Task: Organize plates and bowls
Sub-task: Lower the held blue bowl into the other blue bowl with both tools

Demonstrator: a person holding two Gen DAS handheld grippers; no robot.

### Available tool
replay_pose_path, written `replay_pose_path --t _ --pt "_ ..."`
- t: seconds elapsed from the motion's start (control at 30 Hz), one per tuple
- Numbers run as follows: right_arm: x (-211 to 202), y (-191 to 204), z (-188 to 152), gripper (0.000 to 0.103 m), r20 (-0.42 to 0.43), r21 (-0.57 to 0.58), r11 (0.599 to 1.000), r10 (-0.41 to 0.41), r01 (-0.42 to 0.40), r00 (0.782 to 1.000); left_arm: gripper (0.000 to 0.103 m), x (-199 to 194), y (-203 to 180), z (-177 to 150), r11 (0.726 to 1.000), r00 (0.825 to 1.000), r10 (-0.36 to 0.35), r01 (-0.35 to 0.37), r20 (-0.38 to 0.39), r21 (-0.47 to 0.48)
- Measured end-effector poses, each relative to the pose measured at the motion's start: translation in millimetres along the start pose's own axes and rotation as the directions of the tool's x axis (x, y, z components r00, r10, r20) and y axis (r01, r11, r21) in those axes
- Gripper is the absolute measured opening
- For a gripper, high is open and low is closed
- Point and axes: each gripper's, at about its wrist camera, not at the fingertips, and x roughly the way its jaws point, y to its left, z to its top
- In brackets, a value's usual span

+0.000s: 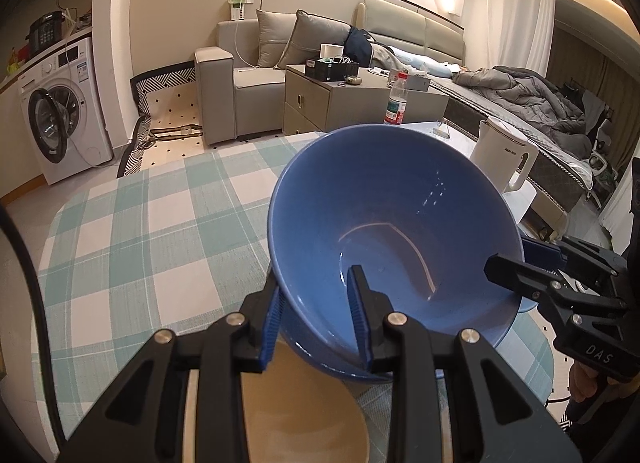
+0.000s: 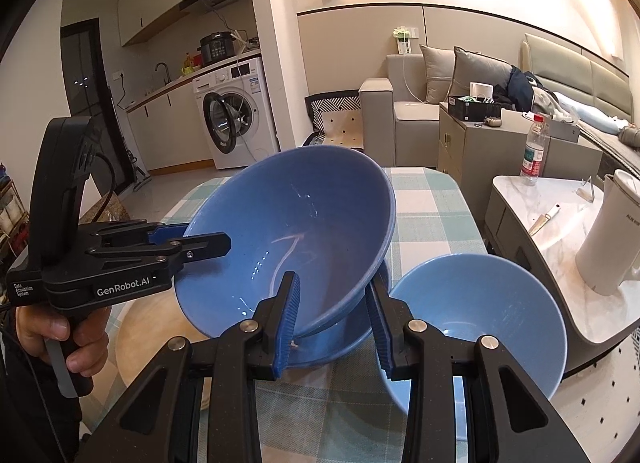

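Both grippers hold one large blue bowl [image 1: 392, 215] [image 2: 288, 231], tilted, above the checked table. My left gripper [image 1: 316, 319] is shut on the bowl's near rim, one pad inside and one outside; in the right wrist view it [image 2: 192, 237] clamps the bowl's left rim. On the opposite rim my right gripper [image 2: 334, 323] is shut too, and shows at the right edge of the left wrist view [image 1: 516, 259]. Under the bowl lies a blue plate [image 2: 344, 347]. A second blue bowl [image 2: 480, 323] stands to its right. A beige plate [image 1: 304, 415] lies to the left.
The table wears a green-and-white checked cloth [image 1: 160, 223]. A white kettle [image 2: 612, 231] and a water bottle [image 2: 534, 151] stand on a marble side table [image 2: 560, 223] to the right. A sofa, cabinet and washing machine stand farther back.
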Motion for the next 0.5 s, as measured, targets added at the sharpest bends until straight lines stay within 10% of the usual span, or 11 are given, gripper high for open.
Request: replay_pose_path --t 0.5 --pt "8 1 -14 0.034 0.001 0.016 1.000 0.015 -0.015 1.000 0.029 3 0 -11 1.000 1.000 0.020 -0.020 -0.012 0.004"
